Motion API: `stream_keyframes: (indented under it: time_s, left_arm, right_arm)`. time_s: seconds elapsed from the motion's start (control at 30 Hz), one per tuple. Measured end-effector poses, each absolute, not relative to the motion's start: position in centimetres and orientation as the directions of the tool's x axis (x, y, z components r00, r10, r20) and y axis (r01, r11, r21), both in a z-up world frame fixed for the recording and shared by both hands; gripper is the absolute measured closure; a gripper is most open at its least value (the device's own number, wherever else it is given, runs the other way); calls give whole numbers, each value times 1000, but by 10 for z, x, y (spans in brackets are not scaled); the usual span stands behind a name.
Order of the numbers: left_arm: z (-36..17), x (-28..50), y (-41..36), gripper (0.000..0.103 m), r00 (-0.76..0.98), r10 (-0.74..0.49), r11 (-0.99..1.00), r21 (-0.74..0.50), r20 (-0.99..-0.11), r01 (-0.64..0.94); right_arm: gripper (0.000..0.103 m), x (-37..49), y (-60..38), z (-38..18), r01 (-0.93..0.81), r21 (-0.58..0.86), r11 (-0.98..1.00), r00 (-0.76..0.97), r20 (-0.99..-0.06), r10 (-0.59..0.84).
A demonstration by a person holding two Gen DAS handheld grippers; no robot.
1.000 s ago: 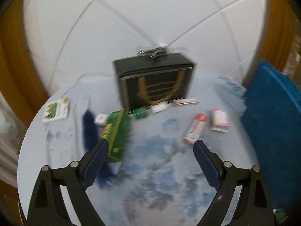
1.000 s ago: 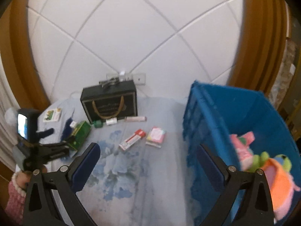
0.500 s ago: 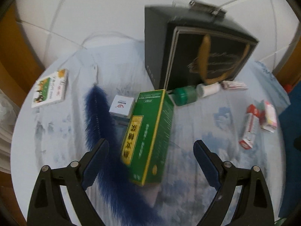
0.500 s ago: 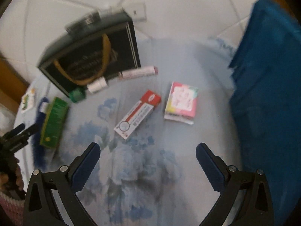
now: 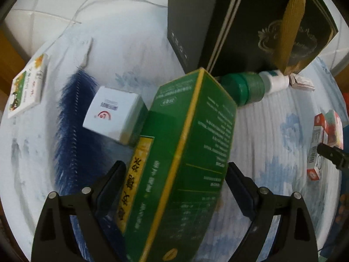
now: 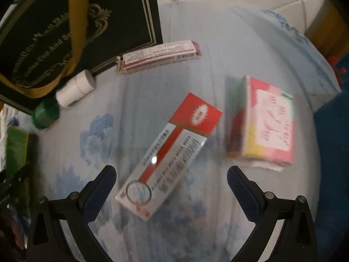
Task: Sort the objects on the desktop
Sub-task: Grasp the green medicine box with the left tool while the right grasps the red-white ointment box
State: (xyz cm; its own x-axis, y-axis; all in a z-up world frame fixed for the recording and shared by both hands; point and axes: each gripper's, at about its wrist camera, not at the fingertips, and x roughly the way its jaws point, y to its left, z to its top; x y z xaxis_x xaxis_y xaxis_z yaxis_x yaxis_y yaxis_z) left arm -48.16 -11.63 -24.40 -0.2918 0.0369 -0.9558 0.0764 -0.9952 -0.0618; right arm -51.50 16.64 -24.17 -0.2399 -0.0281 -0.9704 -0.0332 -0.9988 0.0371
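The left hand-held gripper [image 5: 174, 181] points steeply down with its jaws wide apart, straddling the near end of the green box [image 5: 185, 152]; whether the pads touch the box's sides cannot be told. The box lies on the cloth-covered surface [image 5: 272, 131], beside a blue feather [image 5: 67, 131] and a white box [image 5: 111, 113] to its left, with a green-capped bottle [image 5: 244, 87] at its far end and a black gift box [image 5: 250, 21] behind. The right hand-held gripper [image 6: 171, 175] is likewise spread wide and holds nothing; the near end of the red-and-white box [image 6: 168, 157] lies between its fingers, untouched. Right of that lies a pink box [image 6: 268, 122], farther back a slim pink carton [image 6: 159, 54].
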Motion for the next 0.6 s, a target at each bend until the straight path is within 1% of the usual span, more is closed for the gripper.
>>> stream_keyframes:
  time_s: [0.1,0.13,0.17,0.2,0.23,0.27,0.3,0.4,0.6]
  left_arm:
    - [-252,-479,-114,12,-272,50,-995,-73,-961,73]
    - [-253,-477,-114,28,-272,49,-995,-72,-961,75]
    - [-253,-475,-114,38,-271,42,-995,-65,-962,78]
    - [-251,-472,-113,44,-278,33,-995,-57,-960,80]
    - [-249,-469,-114,46,-282,45,-994,-71,-958,83]
    - [-247,-466,-114,46,-289,56,-993,-83,-956,83]
    - [-244,-462,-114,46,-300,53,-993,-82,-952,86]
    - [-232,-445,-108,46,-332,23,-995,-54,-943,85]
    - [-197,-395,-98,46,-414,21,-996,-52,-910,66]
  right_arm:
    - [0,-519,165,-248,-46,56,-997,-247,-968,-43]
    - [0,-519,164,-249,-46,59,-997,-252,-967,-46]
    - [0,-520,163,-249,-42,59,-997,-258,-965,-46]
    - [5,-520,162,-250,-41,51,-998,-260,-965,-39]
    - [15,-520,160,-251,-38,32,-999,-259,-966,-21]
    - [43,-519,159,-251,-32,24,-999,-258,-966,-15]
    - [51,-517,159,-253,-29,22,-999,-252,-968,-14]
    - [56,-507,157,-252,2,0,-1000,-256,-967,-1]
    - [59,-465,158,-232,49,27,-998,-280,-959,-39]
